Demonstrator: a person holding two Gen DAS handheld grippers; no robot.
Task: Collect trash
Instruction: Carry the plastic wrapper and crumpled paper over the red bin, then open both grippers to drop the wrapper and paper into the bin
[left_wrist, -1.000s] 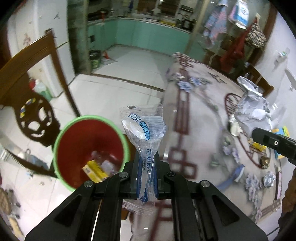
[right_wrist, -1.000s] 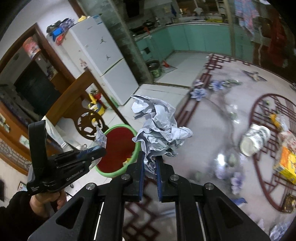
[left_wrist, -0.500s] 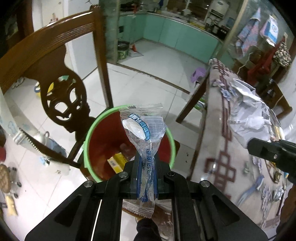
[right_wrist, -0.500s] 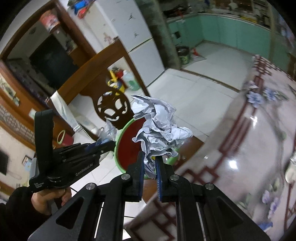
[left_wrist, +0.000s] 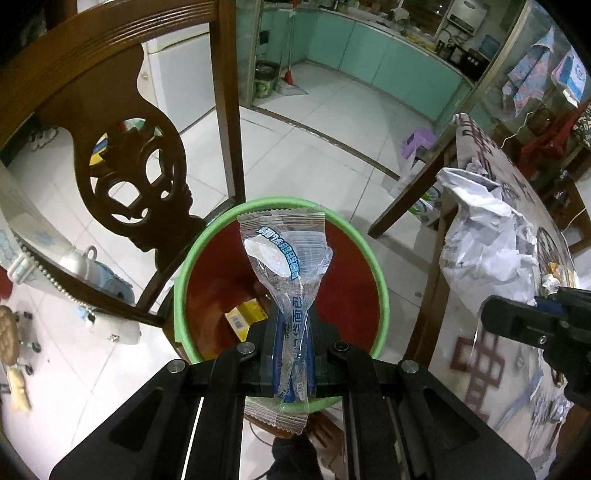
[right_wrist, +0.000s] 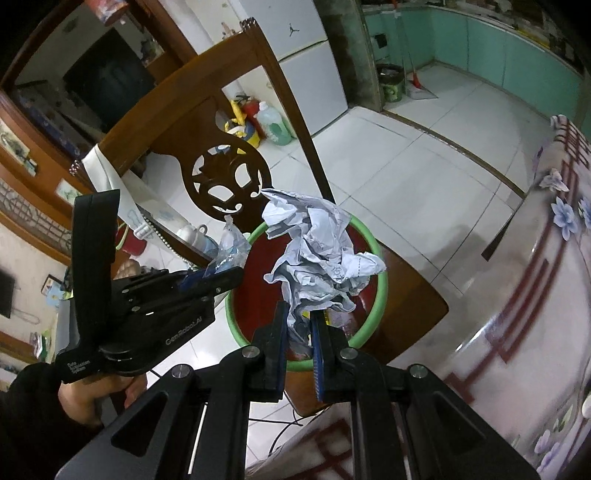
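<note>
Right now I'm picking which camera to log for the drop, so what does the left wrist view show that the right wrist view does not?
Only the left wrist view shows the clear plastic wrapper flat on, clamped in the left hand-held gripper, and a purple stool on the floor.

Only the right wrist view shows the person's hand gripping the left tool's handle, a white fridge, and the right hand-held gripper shut on the crumpled paper.

Both show the green-rimmed red bin under the held trash, the carved wooden chair and the patterned table.
</note>
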